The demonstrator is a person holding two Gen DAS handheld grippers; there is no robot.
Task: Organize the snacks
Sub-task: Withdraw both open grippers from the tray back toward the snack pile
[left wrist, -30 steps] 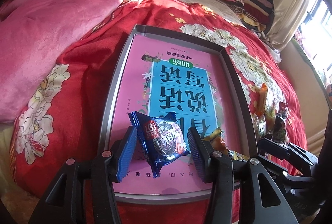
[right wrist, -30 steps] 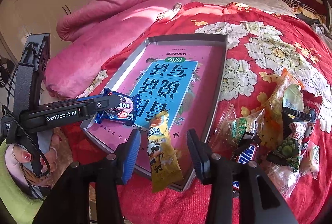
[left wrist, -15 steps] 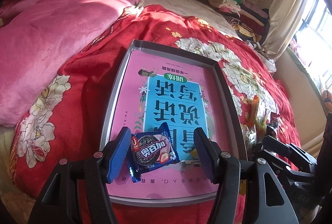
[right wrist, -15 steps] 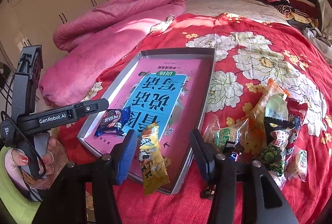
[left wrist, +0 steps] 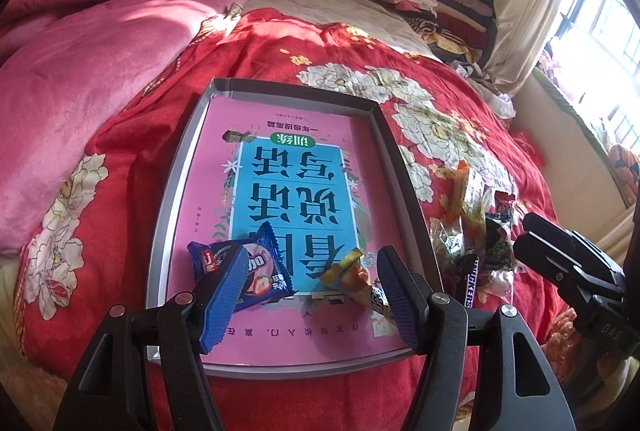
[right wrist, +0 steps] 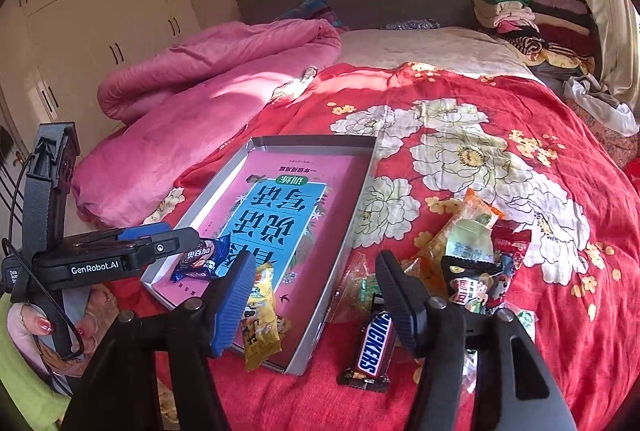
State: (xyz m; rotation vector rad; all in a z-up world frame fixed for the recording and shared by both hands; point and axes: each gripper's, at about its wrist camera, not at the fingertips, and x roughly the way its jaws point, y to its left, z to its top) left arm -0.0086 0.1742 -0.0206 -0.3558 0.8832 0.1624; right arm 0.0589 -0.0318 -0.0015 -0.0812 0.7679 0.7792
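Two packets are already sitting in the tray [left wrist: 182, 167]: a blue cookie pack [left wrist: 264, 267] at the near left corner and a yellow snack [right wrist: 260, 315] hanging over the near rim. The rest of the pile [right wrist: 468, 263] is still out on the red quilt [right wrist: 500, 103], just right of the tray, with a Snickers [right wrist: 374, 345] lying closest.

Nothing is being pinched right now. The left gripper [left wrist: 310, 291] is seen with jaws spreading and only tray between them; the right gripper [right wrist: 316, 297] is also spreading, empty, over the tray edge.

Handling-wise, it's all light, crinkly foil and film, so slipping is to be expected. The Snickers is probably best taken across its middle, where it's firm. Puffy packs are likely better pinched at a sealed end, since cookies inside could get crushed.
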